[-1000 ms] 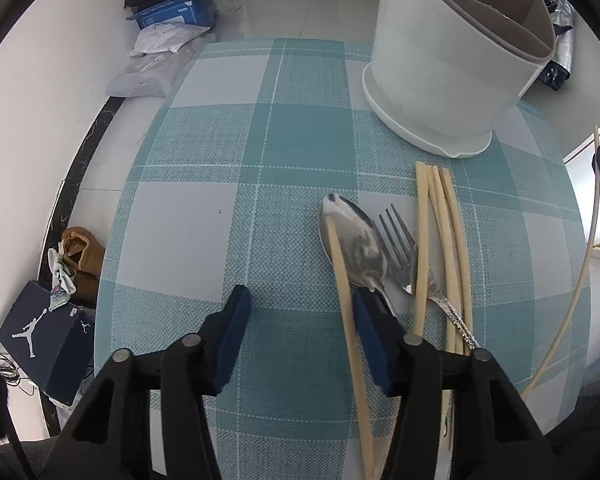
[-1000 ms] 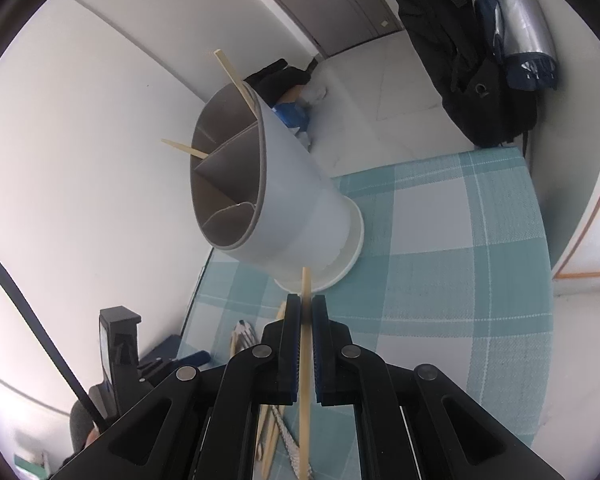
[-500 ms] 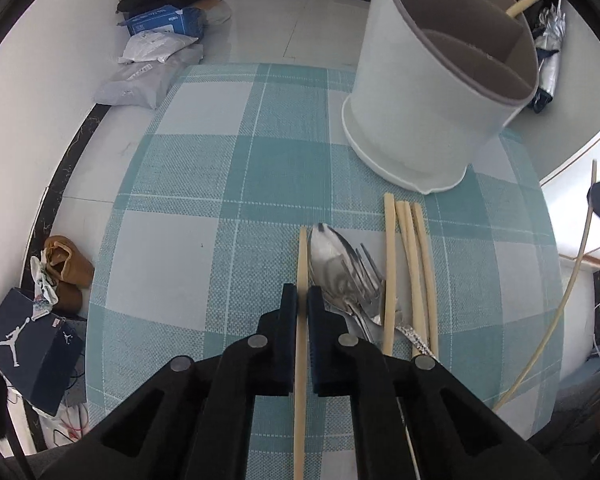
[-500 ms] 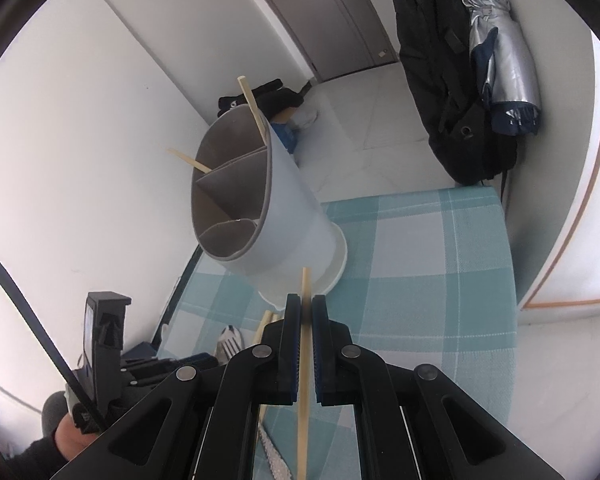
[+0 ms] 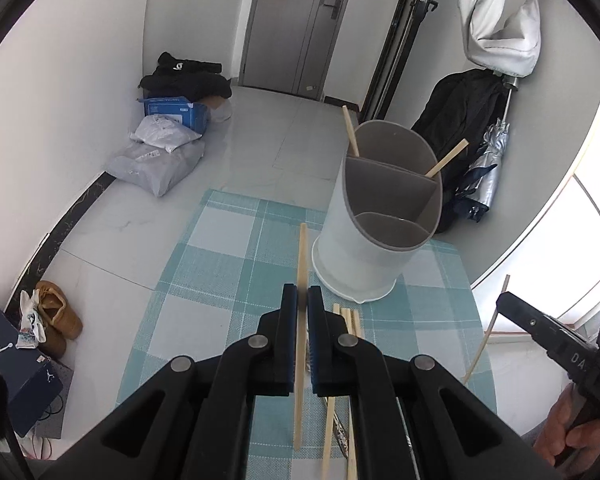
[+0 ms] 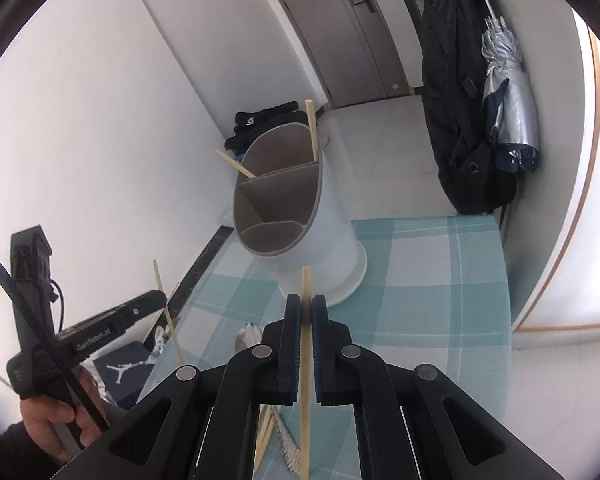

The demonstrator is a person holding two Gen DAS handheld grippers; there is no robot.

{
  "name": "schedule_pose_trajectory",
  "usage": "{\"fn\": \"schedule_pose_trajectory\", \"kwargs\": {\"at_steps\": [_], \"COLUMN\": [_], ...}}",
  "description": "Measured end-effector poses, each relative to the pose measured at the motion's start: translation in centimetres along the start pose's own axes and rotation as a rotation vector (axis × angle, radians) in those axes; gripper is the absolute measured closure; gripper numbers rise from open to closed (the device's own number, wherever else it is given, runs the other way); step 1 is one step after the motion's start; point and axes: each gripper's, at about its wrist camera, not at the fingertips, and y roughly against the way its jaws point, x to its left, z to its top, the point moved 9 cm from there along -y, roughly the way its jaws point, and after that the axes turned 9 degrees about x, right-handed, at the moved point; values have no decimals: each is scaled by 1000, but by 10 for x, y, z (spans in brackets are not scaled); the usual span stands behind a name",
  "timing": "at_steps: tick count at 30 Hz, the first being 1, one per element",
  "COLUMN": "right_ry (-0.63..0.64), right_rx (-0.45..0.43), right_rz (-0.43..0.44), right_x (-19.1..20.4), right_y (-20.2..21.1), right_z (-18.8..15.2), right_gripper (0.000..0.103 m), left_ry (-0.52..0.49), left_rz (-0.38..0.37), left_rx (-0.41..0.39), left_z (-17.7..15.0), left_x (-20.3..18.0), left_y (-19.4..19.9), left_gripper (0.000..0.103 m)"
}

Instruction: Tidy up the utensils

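Black tongs [image 5: 303, 300], blue pads [image 5: 289, 312]

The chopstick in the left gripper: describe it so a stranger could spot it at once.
Start at the white utensil holder on the checked mat. In front of it, the left gripper pinches one pale chopstick. Unlike the chopsticks on the mat, it is lifted.

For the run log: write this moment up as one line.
left gripper: shut on chopstick | right gripper: shut on chopstick | holder: two chopsticks in | placemat: loose chopsticks left

Pale wooden chopsticks [image 5: 301, 256], a matt plastic holder [image 5: 374, 236], woven checked cloth [image 5: 220, 264], glossy floor tiles [image 5: 256, 148].
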Motion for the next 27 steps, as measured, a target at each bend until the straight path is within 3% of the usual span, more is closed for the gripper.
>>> {"fn": "schedule_pose_trajectory", "kwargs": {"at_steps": [27], "right_ry": [-80], "right_rx": [-116], "right_rz": [-34], "right_x": [21], "right_y": [38], "right_z": [-22], "right_gripper": [99], "left_ry": [-111], "left_rz": [-57], "left_rx": [1], "left_z": [-11], "left_x": [-21], "left_y": [39], "left_gripper": [103]}}
